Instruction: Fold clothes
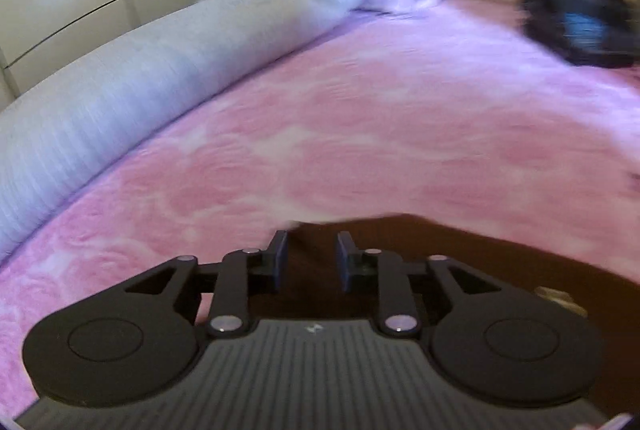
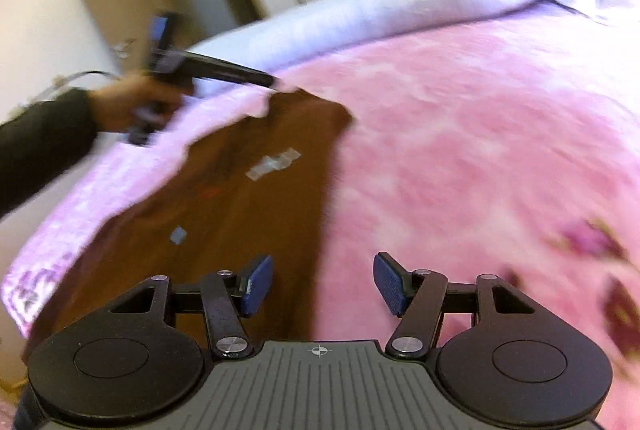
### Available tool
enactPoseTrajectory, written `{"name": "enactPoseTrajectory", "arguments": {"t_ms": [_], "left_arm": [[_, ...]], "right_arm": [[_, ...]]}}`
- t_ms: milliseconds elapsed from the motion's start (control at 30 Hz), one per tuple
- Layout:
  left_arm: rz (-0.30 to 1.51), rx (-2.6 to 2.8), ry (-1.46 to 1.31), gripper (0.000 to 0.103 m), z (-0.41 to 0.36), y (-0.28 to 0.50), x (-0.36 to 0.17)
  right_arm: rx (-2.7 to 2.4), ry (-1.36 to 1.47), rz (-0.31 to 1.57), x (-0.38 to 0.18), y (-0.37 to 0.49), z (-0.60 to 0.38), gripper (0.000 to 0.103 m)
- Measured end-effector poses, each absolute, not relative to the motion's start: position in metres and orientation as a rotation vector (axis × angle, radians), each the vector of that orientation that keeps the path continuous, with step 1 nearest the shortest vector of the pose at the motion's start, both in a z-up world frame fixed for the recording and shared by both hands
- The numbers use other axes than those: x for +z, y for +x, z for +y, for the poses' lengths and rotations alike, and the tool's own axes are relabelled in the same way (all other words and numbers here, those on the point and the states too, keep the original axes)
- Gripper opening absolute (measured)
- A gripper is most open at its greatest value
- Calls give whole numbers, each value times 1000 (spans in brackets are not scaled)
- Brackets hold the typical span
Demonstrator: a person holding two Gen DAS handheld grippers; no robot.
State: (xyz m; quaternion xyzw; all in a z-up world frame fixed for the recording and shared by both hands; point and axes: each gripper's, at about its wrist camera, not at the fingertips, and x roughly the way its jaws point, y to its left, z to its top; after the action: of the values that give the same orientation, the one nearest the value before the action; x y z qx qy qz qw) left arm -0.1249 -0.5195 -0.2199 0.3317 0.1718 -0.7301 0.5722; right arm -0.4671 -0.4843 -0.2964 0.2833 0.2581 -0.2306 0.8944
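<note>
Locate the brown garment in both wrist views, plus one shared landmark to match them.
Left wrist: brown garment fills the bottom centre and right, under the left gripper.
Right wrist: it runs from the lower left up to centre, its far corner by the left gripper.
Shared landmark: pink bedspread.

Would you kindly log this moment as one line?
item: brown cloth garment flat on pink bedspread | left gripper: open, over garment | right gripper: open, empty
</note>
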Motion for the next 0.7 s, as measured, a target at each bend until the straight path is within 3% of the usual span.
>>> {"name": "enactPoseTrajectory", "arguments": {"t_ms": [200,400,433,467,500,700], "left_arm": [[403,-2013,911,32,-463,-224,-223],[336,-1988,1132,43,-460,-288,-249],[321,-1960,1168,39,-460,-290,-254],[298,-1928,1204,22,-459,-288,-258],[276,-1895,1229,13,-456,-283,-262],[376,-1786,1135,6,-428,-227,-273]], "right_arm": [[-476,645,531,-304,-472,-458,56],[-397,492,561,-291,-425,-418,55],[-394,465,573,-290,-422,-414,55],[-391,443,584,-290,-422,-413,55],[-388,421,596,-290,-421,-411,55],[-443,522,543,-290,-439,-443,55]]}}
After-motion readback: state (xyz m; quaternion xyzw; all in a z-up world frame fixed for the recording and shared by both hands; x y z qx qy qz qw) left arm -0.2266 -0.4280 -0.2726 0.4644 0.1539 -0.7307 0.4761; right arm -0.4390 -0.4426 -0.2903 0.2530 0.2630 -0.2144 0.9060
